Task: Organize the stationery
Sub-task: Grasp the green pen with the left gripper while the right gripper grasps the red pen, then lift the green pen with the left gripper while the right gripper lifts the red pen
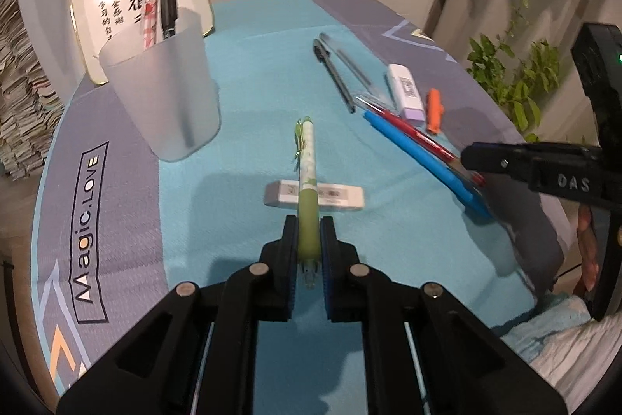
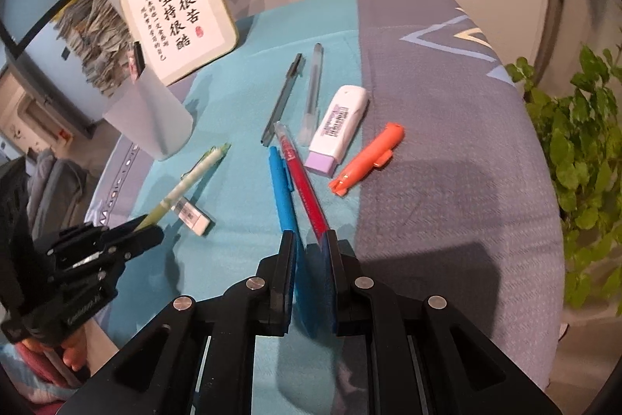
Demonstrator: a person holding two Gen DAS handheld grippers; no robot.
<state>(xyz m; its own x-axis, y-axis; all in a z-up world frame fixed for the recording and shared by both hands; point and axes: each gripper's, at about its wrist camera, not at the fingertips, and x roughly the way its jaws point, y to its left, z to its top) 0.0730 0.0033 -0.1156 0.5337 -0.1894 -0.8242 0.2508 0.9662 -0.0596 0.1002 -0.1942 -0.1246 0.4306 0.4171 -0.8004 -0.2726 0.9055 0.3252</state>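
My left gripper (image 1: 309, 220) is shut on the lower end of a green pen (image 1: 307, 158). The pen points forward, and its barrel crosses over a white eraser (image 1: 342, 197) on the teal cloth. A frosted cup (image 1: 163, 88) holding several pens stands to the upper left. In the right wrist view my right gripper (image 2: 309, 236) is shut on the near end of a blue pen (image 2: 282, 189). A red pen (image 2: 303, 181) lies beside it, its end at the right finger; I cannot tell whether that pen is gripped too. The left gripper (image 2: 155, 230) shows at the left edge.
Farther back lie a grey pen (image 2: 282, 100), a clear pen (image 2: 313, 92), a white and purple eraser-like block (image 2: 338, 127) and an orange marker (image 2: 369, 158). A framed plaque (image 2: 179, 14) leans behind the cup (image 2: 151, 115). A leafy plant (image 2: 583, 150) stands past the table's right edge.
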